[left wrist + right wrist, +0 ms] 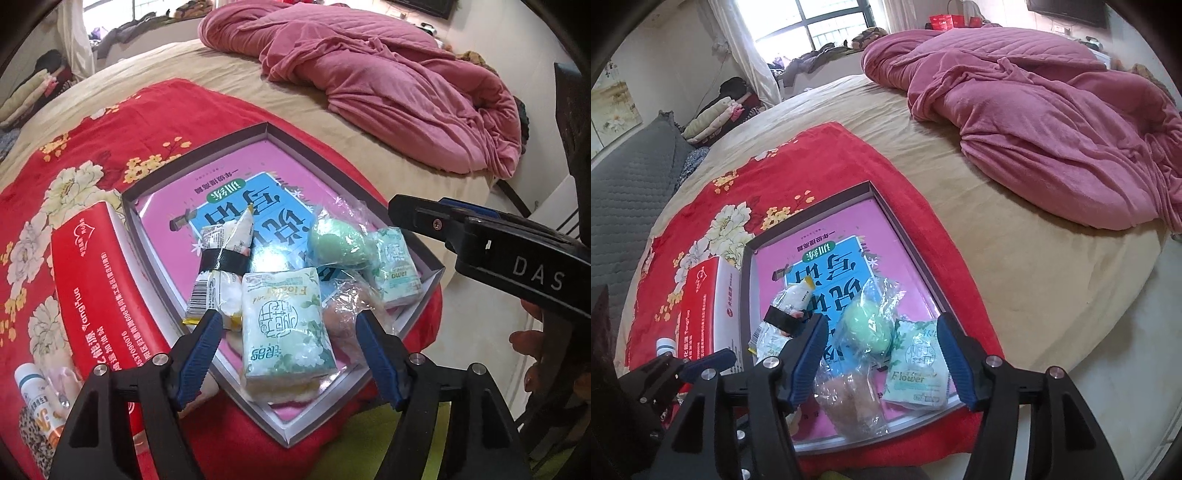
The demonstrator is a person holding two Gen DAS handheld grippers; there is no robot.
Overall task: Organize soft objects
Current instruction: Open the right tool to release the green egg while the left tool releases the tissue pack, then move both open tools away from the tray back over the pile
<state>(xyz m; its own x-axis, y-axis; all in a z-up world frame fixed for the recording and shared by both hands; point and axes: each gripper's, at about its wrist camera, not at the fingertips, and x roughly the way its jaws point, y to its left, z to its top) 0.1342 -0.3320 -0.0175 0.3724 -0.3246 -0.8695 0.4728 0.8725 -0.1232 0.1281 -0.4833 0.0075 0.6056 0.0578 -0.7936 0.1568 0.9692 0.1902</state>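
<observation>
Tissue pack, the larger of 2 soft packs, lies flat in the near corner of the shallow box tray, which sits on a red floral blanket on the bed. Its long axis runs away from the left tool, roughly in line with that tool's pointing direction, so the 2 fingers straddle its short width. Jaws of the left tool stand apart, with the pack between them; the pads do not press on it. The left tool points steeply downward over the pack and is the nearer of the 2. The right tool also points downward, its jaws apart and empty, hovering above the small tissue pack, the green ball in clear wrap and a bagged beige item. A taped bundle of packets lies just left of the larger pack. Judgement: any re-grasp of the larger pack falls to the left tool, closing across the short axis.
</observation>
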